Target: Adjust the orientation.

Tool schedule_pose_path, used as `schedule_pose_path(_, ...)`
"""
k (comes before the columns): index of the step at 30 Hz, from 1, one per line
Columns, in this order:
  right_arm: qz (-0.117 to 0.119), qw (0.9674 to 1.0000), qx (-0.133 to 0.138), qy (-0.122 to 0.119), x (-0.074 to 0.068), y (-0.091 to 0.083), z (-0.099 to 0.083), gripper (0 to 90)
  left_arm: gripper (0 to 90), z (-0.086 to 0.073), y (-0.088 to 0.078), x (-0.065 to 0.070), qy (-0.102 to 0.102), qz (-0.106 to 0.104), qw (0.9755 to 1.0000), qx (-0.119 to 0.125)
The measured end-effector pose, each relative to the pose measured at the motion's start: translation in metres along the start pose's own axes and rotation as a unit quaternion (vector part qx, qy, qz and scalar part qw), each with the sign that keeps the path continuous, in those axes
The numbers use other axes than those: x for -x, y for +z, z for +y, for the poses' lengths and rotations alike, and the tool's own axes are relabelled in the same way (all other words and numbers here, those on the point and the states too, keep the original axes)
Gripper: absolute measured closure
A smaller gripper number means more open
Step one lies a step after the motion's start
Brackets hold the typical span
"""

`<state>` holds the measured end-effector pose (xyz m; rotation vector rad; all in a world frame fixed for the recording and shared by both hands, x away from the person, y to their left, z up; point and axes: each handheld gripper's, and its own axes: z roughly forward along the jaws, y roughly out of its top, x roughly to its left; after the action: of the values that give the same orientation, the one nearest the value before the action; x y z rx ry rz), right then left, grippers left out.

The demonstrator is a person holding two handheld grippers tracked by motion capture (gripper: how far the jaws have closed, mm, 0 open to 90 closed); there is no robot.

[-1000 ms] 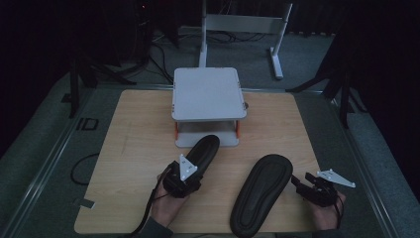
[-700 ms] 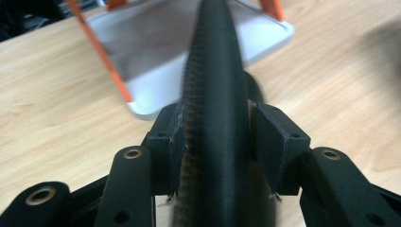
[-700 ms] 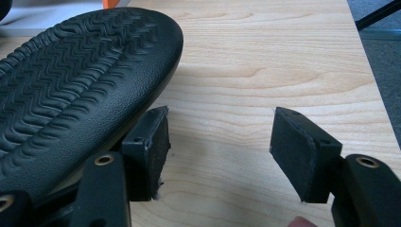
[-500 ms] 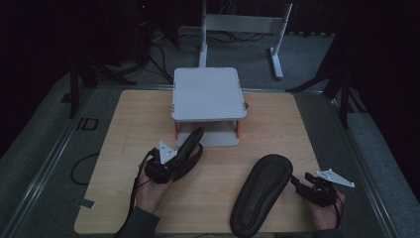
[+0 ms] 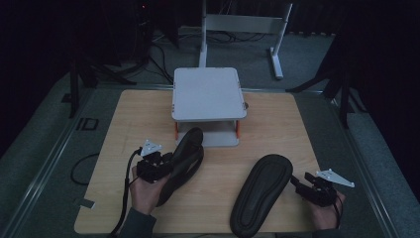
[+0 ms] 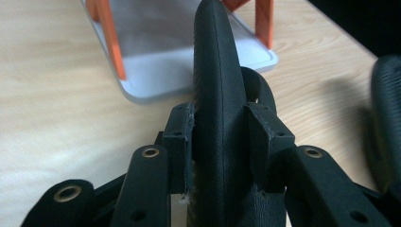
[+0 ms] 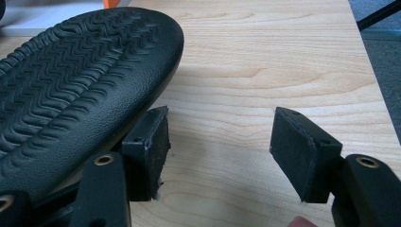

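Observation:
A black slipper (image 5: 189, 154) stands on its edge between the pads of my left gripper (image 5: 167, 163), which is shut on it. The jaws have just been closing on this slipper (image 6: 215, 56), and my left gripper (image 6: 220, 130) pinches its sole from both sides. Its toe points toward the lower level of the grey shelf (image 5: 208, 91) with orange legs. A second black slipper (image 5: 260, 191) lies sole up at the front right. My right gripper (image 5: 298, 182) is open beside its heel; in the right gripper view the sole (image 7: 71, 71) overlaps the left pad, and my right gripper (image 7: 220, 142) holds nothing.
The wooden table (image 5: 277, 129) carries the shelf at its back middle, and the shelf's grey base tray (image 6: 156, 66) lies just ahead of the held slipper. Cables and a white stand (image 5: 242, 22) sit on the dark floor behind the table.
My left gripper has moved left and slightly toward the shelf with the slipper, which now stands more on its edge. The right gripper and the sole-up slipper have stayed put.

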<state>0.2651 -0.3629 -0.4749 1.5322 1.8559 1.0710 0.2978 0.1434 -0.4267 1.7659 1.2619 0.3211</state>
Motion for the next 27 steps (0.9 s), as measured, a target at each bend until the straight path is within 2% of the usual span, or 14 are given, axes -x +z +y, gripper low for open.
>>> schedule_pose_path(1,0.000,1.0000,0.000,0.000,0.000,0.000,0.000,37.6,63.7,0.000,0.000,0.000,0.000,0.000,1.0000,0.000)
schedule_pose_path(2,0.000,1.0000,0.000,0.000,0.000,0.000,0.000,37.6,63.6,-0.001,0.000,-0.001,-0.010,-0.009,0.9999,-0.001)
schedule_pose_path(4,0.000,1.0000,-0.001,0.000,0.000,0.000,0.000,37.6,63.5,-0.008,0.000,-0.003,-0.049,-0.044,0.9978,-0.002)
schedule_pose_path(5,0.000,1.0000,-0.001,0.000,0.000,0.000,0.000,37.6,63.4,-0.008,0.000,-0.003,-0.049,-0.044,0.9978,-0.002)
schedule_pose_path(7,0.000,1.0000,-0.001,0.000,0.000,0.000,0.000,37.6,63.3,-0.011,0.003,0.001,-0.027,-0.020,0.9994,-0.008)
schedule_pose_path(8,0.000,1.0000,-0.001,0.000,0.000,0.000,0.000,37.6,63.3,-0.011,0.002,0.002,-0.003,0.001,1.0000,-0.001)
schedule_pose_path(9,0.000,1.0000,-0.001,0.000,0.000,0.000,0.000,37.6,63.6,-0.011,0.002,0.002,-0.003,0.001,1.0000,-0.001)
schedule_pose_path(11,0.000,1.0000,-0.001,-0.001,0.000,0.000,0.000,37.6,63.7,-0.010,0.002,0.006,0.035,0.033,0.9989,-0.003)
schedule_pose_path(14,0.001,1.0000,-0.001,0.000,0.000,0.000,0.000,37.6,59.0,-0.010,0.001,0.007,0.052,0.043,0.9977,-0.006)
schedule_pose_path(21,0.002,1.0000,-0.002,-0.002,-0.001,0.001,0.000,37.4,57.4,-0.011,-0.001,-0.001,0.042,0.065,0.9969,-0.008)
schedule_pose_path(23,0.003,1.0000,-0.003,-0.002,-0.001,0.001,0.000,37.4,57.4,-0.012,-0.001,-0.005,0.038,0.063,0.9973,-0.011)
schedule_pose_path(27,0.003,1.0000,-0.003,-0.003,-0.001,0.001,0.000,37.4,57.5,-0.018,-0.002,-0.012,0.029,0.070,0.9970,-0.018)
